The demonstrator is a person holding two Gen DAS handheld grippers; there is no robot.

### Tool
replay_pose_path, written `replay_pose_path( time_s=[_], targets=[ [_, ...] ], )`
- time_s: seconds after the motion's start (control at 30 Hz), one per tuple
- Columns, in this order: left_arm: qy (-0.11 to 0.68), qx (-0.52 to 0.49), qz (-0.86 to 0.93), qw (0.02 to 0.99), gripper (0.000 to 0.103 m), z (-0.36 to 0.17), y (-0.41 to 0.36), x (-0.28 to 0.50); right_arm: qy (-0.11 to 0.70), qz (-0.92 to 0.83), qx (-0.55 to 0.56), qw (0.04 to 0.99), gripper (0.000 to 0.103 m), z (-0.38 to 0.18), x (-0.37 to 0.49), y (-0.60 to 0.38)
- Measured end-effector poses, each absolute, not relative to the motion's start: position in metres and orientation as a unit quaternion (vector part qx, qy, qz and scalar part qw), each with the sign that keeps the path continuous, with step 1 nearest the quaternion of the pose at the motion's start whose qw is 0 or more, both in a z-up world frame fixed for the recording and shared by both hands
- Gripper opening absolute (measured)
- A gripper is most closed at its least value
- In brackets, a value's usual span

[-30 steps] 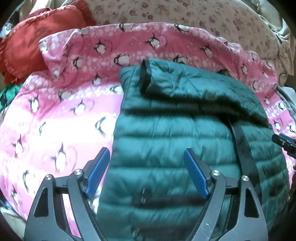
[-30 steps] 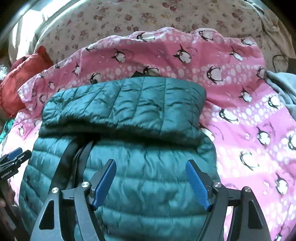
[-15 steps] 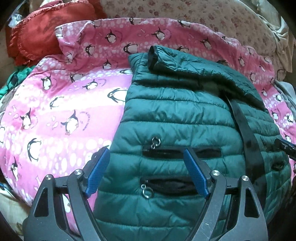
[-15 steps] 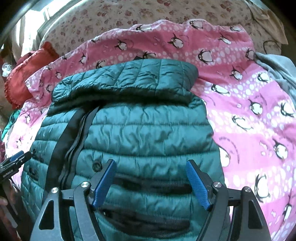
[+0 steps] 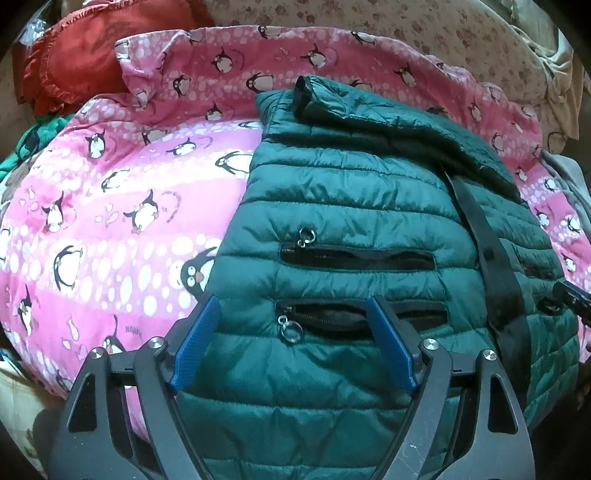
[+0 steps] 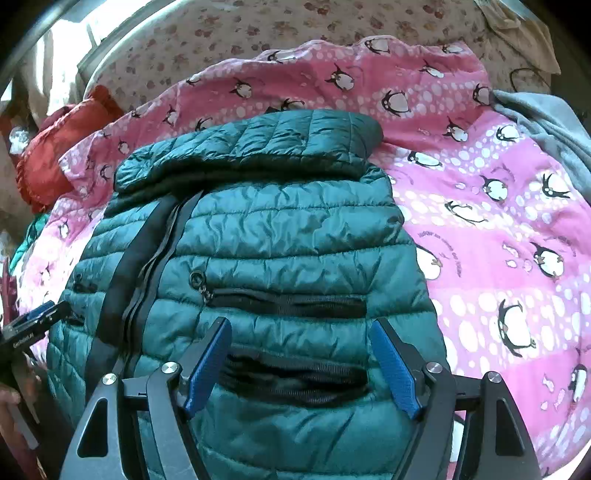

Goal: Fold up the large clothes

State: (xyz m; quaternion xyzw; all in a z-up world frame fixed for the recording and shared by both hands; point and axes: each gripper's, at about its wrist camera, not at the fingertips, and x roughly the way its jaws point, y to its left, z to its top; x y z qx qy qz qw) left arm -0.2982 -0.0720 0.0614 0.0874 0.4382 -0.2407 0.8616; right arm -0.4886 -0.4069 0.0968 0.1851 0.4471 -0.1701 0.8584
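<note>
A dark green quilted puffer jacket [image 5: 354, 206] lies front up on a pink penguin blanket [image 5: 110, 229], with its sleeves folded across the far end and black pocket zips showing. It also shows in the right wrist view [image 6: 280, 243]. My left gripper [image 5: 293, 347] is open and empty above the jacket's near left part. My right gripper [image 6: 301, 365] is open and empty above the near right part, over a pocket opening. Each gripper's tip shows at the edge of the other's view.
A red cushion [image 5: 85, 62] lies at the far left. Floral bedding [image 6: 258, 33] runs along the back. A grey garment [image 6: 546, 122] lies at the far right. The blanket [image 6: 498, 236] spreads right of the jacket.
Both grippers have drawn back toward the jacket's near hem, so the pocket zips have come into view. Both stay open and empty.
</note>
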Motion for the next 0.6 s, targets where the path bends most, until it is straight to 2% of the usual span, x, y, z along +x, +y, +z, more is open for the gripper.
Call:
replay_pose_path(
  time_s=[0.6],
  targets=[
    [0.444,0.092,-0.241,0.858,0.082,0.057,-0.055,-0.321,0.458,-0.165,0.175,0.856,0.075,0.097,-0.529,-0.390]
  ],
)
